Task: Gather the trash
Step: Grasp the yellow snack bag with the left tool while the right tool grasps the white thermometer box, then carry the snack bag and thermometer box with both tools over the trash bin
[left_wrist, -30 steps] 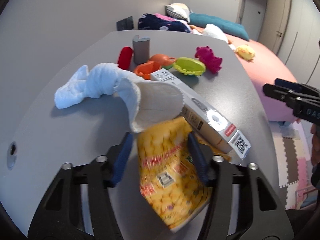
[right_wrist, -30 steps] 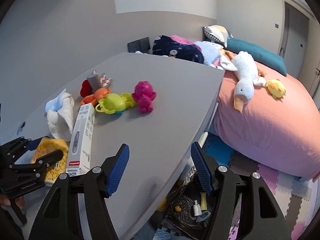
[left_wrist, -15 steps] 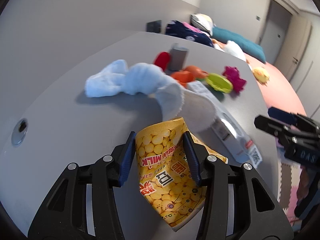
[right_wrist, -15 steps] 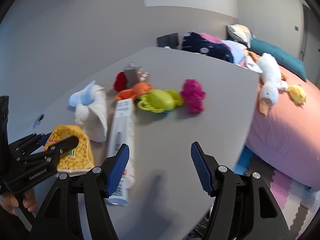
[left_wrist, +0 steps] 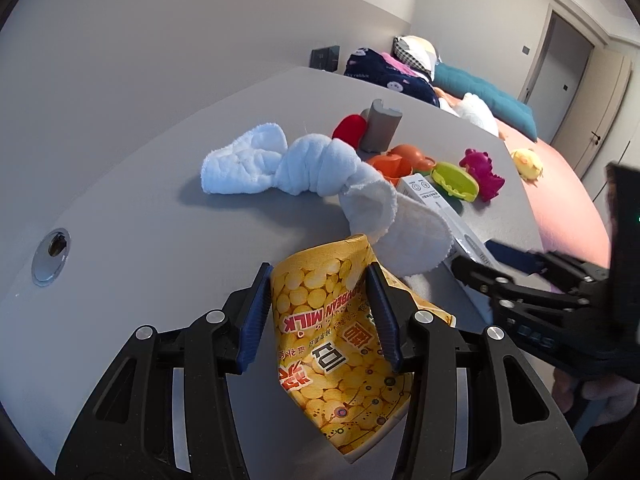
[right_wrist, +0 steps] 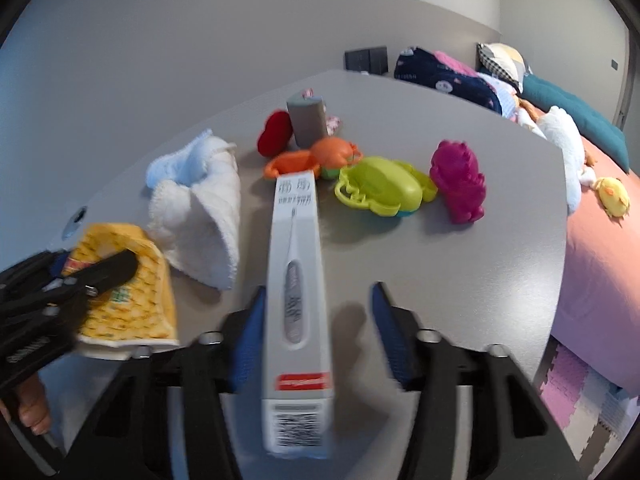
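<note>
Two grippers over the grey table [left_wrist: 120, 216], left gripper [left_wrist: 320, 312] clenching a crumpled yellow soybean-milk pouch [left_wrist: 344, 344], right gripper [right_wrist: 320, 336] closing, still loose, around a long white box [right_wrist: 296, 280] near the front edge, white towel [left_wrist: 304, 168] between pouch and box, toys beyond.

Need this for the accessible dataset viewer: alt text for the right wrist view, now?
The right gripper straddles a long white box on the grey table, its jaws just closing but one pad still clear. At left, the left gripper holds a yellow snack bag beside a white towel; plastic toys lie beyond.

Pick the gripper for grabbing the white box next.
Right. The right gripper already straddles the box, jaws just closing but not gripping yet; the left gripper is full with the yellow bag.
</note>
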The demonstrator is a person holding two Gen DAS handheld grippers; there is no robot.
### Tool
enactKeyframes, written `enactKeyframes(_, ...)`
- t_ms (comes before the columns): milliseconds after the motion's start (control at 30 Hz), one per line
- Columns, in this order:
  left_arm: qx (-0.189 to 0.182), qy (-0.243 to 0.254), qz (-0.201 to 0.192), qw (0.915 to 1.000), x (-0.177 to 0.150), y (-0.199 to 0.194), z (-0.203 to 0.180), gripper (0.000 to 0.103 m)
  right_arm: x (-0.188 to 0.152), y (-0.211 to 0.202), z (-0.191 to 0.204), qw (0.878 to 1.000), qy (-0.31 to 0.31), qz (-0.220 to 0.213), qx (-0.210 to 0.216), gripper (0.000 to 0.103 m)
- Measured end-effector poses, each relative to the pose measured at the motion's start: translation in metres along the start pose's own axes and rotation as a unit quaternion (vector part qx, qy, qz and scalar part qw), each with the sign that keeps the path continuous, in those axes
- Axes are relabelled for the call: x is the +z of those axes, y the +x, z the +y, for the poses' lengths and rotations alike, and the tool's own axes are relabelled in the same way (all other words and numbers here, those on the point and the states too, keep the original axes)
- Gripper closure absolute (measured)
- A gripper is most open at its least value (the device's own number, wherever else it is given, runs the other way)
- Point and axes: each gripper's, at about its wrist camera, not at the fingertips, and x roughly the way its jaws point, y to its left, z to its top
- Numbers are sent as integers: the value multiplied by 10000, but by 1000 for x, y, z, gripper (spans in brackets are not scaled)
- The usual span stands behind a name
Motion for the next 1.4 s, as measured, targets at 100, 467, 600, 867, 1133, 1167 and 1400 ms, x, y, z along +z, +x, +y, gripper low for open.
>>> enactKeyframes(100,72,-76,-36,9999,1,-2,0,56,-2,0,0,9998,-145,-67,-132,73)
enactKeyframes(467,284,-134,-101,9995,6,-7,-11,56,-9,-34,-30,9977,364,-328,464,74)
enactKeyframes(600,274,-87,-142,9995,4,-13,-20,56,-9,-49,-37,9972,378,-427,493,74)
enactKeyframes(867,106,24,-228,9997,2,-26,-53,56,-12,-76,-58,9955,501,-651,474,74)
enactKeyframes(1133,-107,255,-242,9993,4,-23,-100,56,-25,-100,-95,9931,781,-812,334,74)
enactKeyframes(1167,-145,293,-249,9992,4,-23,-107,56,-26,-102,-99,9928,805,-829,312,74)
enactKeyframes(1400,-426,561,-134,9974,4,-11,-147,56,-36,-118,-131,9902,1030,-935,136,74)
